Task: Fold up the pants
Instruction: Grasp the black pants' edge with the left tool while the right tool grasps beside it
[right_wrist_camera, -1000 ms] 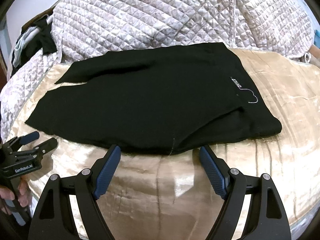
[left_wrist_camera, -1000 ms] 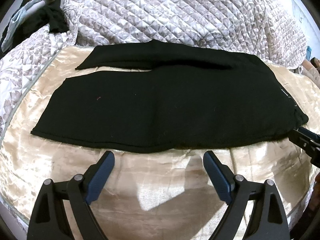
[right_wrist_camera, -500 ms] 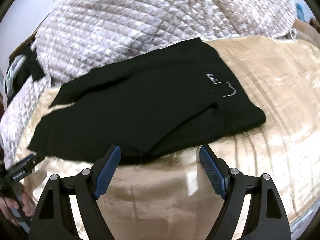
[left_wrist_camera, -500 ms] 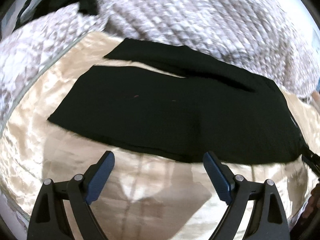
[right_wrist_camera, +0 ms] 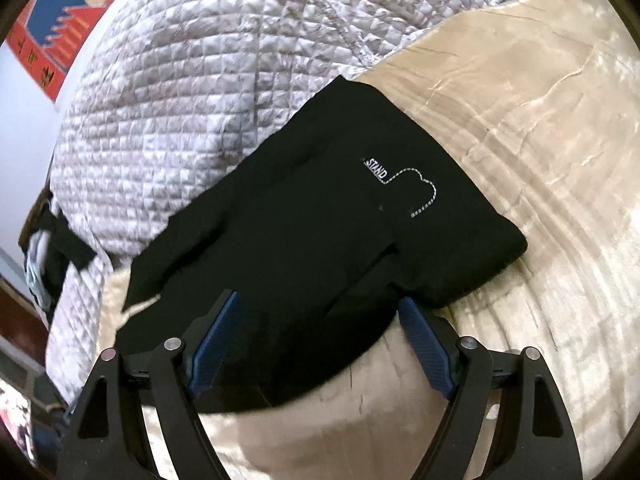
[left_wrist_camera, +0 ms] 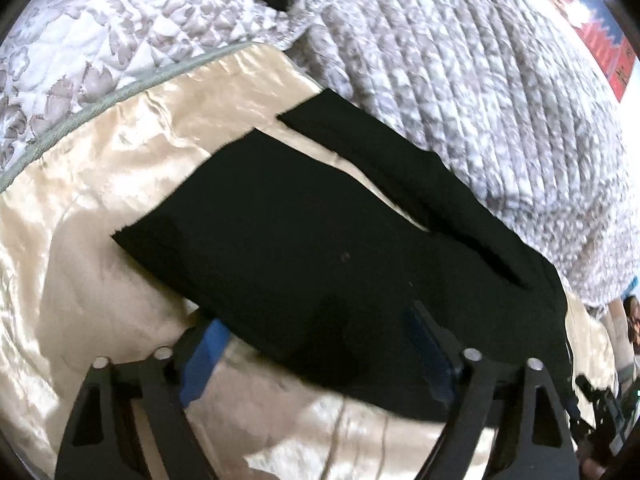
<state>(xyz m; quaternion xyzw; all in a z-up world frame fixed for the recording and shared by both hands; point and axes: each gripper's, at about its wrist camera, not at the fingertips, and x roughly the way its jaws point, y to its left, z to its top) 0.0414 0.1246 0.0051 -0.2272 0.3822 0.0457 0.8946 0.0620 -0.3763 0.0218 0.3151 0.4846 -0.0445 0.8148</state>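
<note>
Black pants (left_wrist_camera: 304, 248) lie flat, folded lengthwise, on a cream satin bed cover (left_wrist_camera: 92, 184). The two leg ends point to the upper left in the left wrist view. My left gripper (left_wrist_camera: 316, 344) straddles the near edge of the leg part. Its jaws are closing, and the cloth lies between the blue pads (left_wrist_camera: 202, 356) without being pinched. In the right wrist view the pants (right_wrist_camera: 304, 216) show white "STAND" stitching (right_wrist_camera: 400, 184) near the waist. My right gripper (right_wrist_camera: 320, 340) straddles their near edge too, jaws closing, its pads (right_wrist_camera: 426, 346) not pressing the cloth.
A grey-white quilted blanket (left_wrist_camera: 460, 80) is heaped right behind the pants. Dark clothing (right_wrist_camera: 60, 248) lies at the far left of the bed. A red and blue poster (right_wrist_camera: 60, 20) hangs on the wall. Bare cream cover (right_wrist_camera: 540, 120) stretches to the right of the waist.
Both grippers have moved forward and rolled, so the views tilt. Their fingers, formerly short of the pants, now straddle the near edge, and the jaws have narrowed a little.
</note>
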